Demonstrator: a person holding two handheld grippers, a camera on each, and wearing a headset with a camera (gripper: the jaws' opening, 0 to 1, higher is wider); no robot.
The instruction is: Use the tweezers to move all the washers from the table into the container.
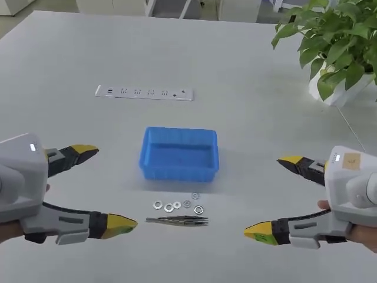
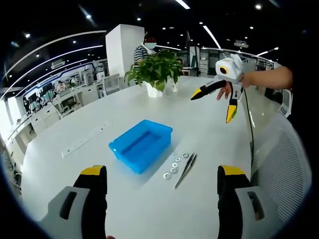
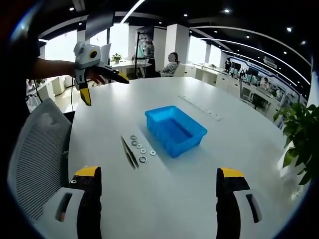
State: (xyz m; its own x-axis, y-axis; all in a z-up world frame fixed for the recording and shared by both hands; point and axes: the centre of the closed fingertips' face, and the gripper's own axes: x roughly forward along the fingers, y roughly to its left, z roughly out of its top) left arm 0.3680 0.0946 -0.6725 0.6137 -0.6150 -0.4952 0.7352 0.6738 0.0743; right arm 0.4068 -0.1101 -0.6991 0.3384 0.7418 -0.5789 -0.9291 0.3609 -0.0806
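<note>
Bare tabletop [image 1: 70, 59] surrounds the tweezers [image 1: 177, 220] on both sides; the container [image 1: 179, 154] stands just behind the washers [image 1: 178, 205].

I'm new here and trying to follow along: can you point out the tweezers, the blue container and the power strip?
tweezers [image 1: 177, 220], head view, middle of the shaft.
blue container [image 1: 177, 173], head view, its front wall.
power strip [image 1: 144, 92], head view, middle of its top face.
</note>
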